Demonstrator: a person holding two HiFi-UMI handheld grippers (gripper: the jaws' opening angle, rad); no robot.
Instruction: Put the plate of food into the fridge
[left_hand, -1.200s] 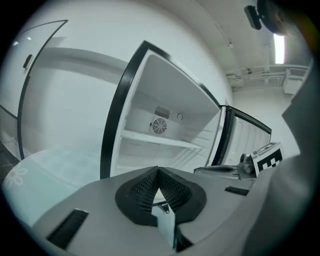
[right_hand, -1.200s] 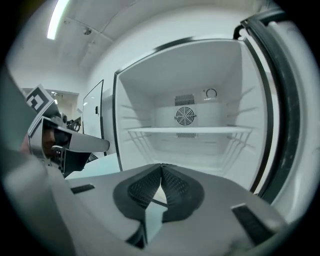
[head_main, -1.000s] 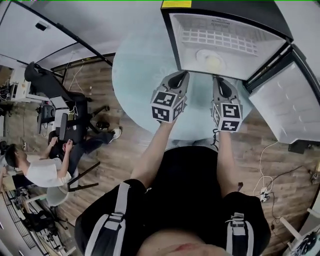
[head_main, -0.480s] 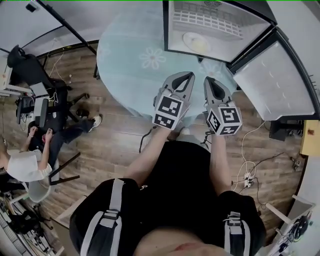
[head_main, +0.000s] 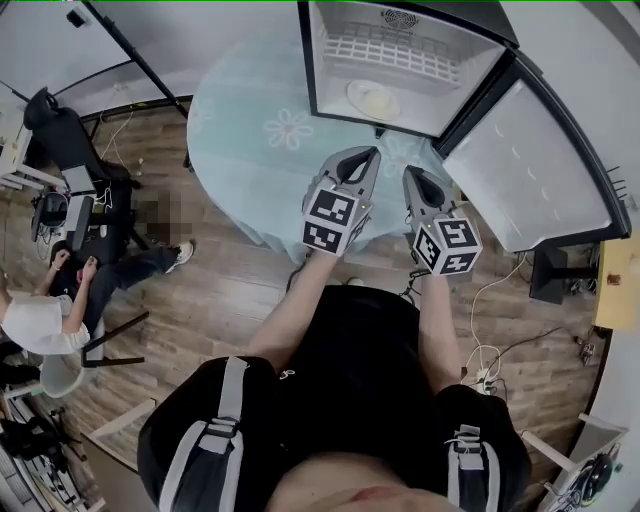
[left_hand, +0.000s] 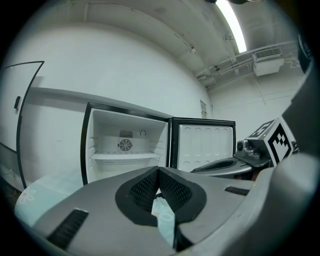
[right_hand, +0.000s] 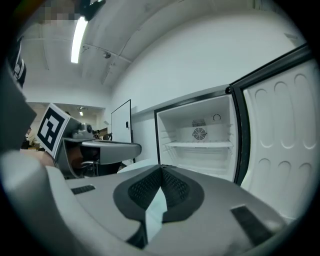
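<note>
Wooden floor (head_main: 230, 290) lies below both claws. The round table (head_main: 250, 110) under a pale blue flower-print cloth sits ahead of them and to the left of the left gripper (head_main: 375, 152). The fridge (head_main: 470, 90) stands on the table straight ahead of both claws, open, cavity facing them. The fridge door (head_main: 520, 170) is swung wide to the outer side of the right gripper (head_main: 408, 172). A seated person (head_main: 40, 320) is well off to the left of the left gripper, low in the head view. Both claws are held side by side, near each other but apart, tips aimed at the fridge opening and short of its front edge. Left gripper view: the jaws are clenched, the ribbed pads meet at the tip, nothing is between them, only table cloth shows through the slot below. Right gripper view: same reading, jaws pressed together and empty. A wire shelf (head_main: 390, 50) spans the upper back of the cavity, beyond both tips. The plate of food (head_main: 372, 98) rests on the fridge's inner floor below that shelf, directly ahead of the left gripper's tip and slightly left of the right's, touched by neither. The plate does not show in either gripper view; each claw's own body covers the lower cavity.
</note>
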